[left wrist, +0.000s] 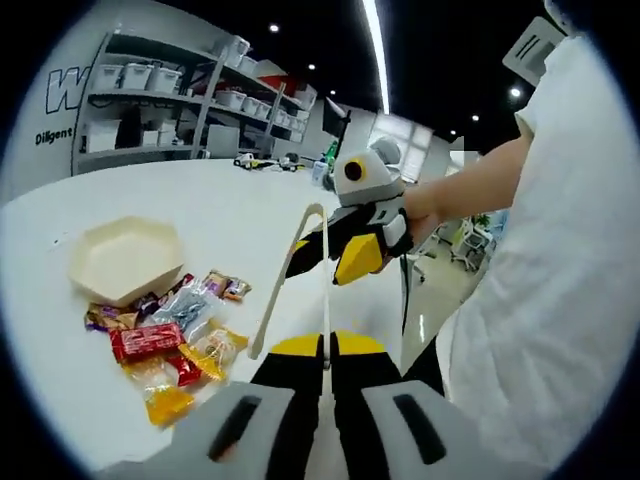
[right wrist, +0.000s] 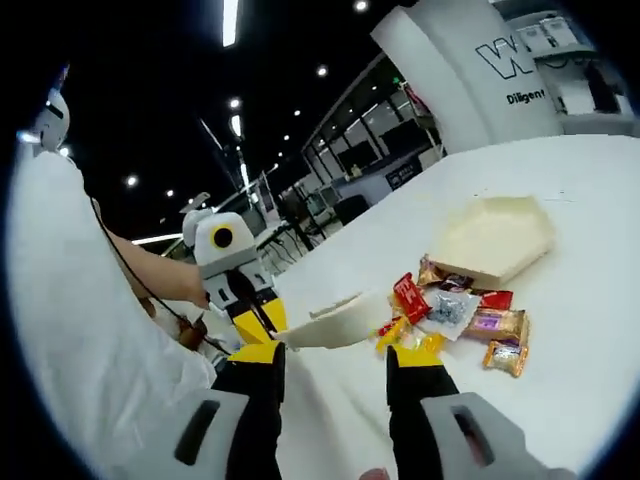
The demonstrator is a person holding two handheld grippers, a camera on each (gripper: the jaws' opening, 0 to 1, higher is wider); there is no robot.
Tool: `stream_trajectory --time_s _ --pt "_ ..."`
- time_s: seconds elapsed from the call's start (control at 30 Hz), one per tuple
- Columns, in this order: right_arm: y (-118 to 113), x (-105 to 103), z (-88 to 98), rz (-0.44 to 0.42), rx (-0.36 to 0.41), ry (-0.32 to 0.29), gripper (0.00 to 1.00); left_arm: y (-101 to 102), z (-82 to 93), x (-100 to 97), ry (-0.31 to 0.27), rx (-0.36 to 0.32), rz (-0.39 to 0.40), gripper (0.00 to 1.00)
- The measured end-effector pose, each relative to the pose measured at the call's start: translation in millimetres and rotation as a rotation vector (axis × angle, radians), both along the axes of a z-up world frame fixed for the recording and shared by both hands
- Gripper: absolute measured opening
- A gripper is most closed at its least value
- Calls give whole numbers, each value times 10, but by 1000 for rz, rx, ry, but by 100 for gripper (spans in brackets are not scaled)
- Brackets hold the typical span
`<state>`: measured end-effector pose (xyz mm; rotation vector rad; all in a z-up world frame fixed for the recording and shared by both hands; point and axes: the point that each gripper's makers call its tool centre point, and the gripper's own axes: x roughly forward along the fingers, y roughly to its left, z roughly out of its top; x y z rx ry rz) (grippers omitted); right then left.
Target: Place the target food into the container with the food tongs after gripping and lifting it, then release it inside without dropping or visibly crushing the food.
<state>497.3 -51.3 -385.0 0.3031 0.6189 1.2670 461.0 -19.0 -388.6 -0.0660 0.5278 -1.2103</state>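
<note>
White food tongs (left wrist: 285,275) hang in the air over the table, hinge end up. My left gripper (left wrist: 325,350) is shut on the tip of one tong arm. The right gripper (left wrist: 322,258) reaches in from the right and straddles both arms near the hinge. In the right gripper view the tongs (right wrist: 335,325) span the gap of my right gripper (right wrist: 337,352), touching both jaws, while the left gripper (right wrist: 262,325) holds their end. A beige hexagonal container (left wrist: 125,258) (right wrist: 495,240) sits empty on the table. A pile of wrapped snacks (left wrist: 170,340) (right wrist: 450,315) lies beside it.
The white table (left wrist: 230,200) (right wrist: 580,340) ends in an edge near the person. A white shirt (left wrist: 560,300) (right wrist: 80,330) and a bare forearm (left wrist: 470,185) stand close behind the grippers. Shelves with bins (left wrist: 150,100) stand far back.
</note>
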Motion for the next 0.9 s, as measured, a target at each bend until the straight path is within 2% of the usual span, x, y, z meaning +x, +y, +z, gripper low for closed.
stream_trajectory --time_s 0.03,0.3,0.47,0.9 --pt "41 -1 96 -7 53 20 36 -10 27 8 3 -12 3 0" --pt "130 5 346 13 164 40 39 -101 125 -35 11 -47 -34 0" --pt "201 -56 438 47 197 50 40 -185 259 -28 15 -98 -47 0" --pt "294 -146 633 104 263 49 37 -369 443 -95 10 -133 -133 0"
